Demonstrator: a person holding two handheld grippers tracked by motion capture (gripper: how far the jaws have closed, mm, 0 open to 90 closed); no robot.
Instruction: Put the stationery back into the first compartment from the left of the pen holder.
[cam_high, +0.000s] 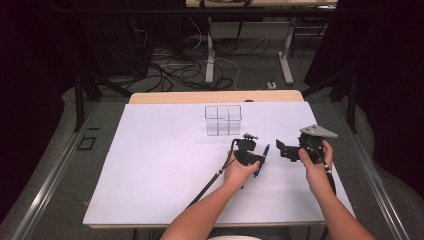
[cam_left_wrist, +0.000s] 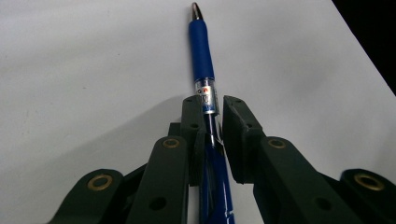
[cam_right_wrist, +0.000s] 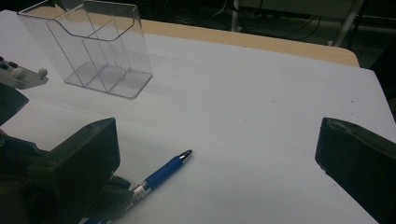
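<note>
A blue pen (cam_high: 263, 156) lies on the white table sheet (cam_high: 165, 165), its tip pointing away from the person. My left gripper (cam_high: 256, 161) points down at it and is shut on the pen's rear half. In the left gripper view the pen (cam_left_wrist: 201, 51) runs between the two dark jaws of the left gripper (cam_left_wrist: 214, 119), with its blue grip and metal tip sticking out ahead. My right gripper (cam_high: 281, 150) hovers just right of the pen, open, with nothing between its jaws. The right gripper (cam_right_wrist: 219, 156) looks over the pen (cam_right_wrist: 164, 173).
A clear plastic organizer (cam_high: 223, 120) with several compartments stands upright behind the grippers, near the table's far edge; the organizer (cam_right_wrist: 93, 46) holds nothing. Beyond the wooden table edge (cam_high: 215, 96) are table legs and cables on the floor.
</note>
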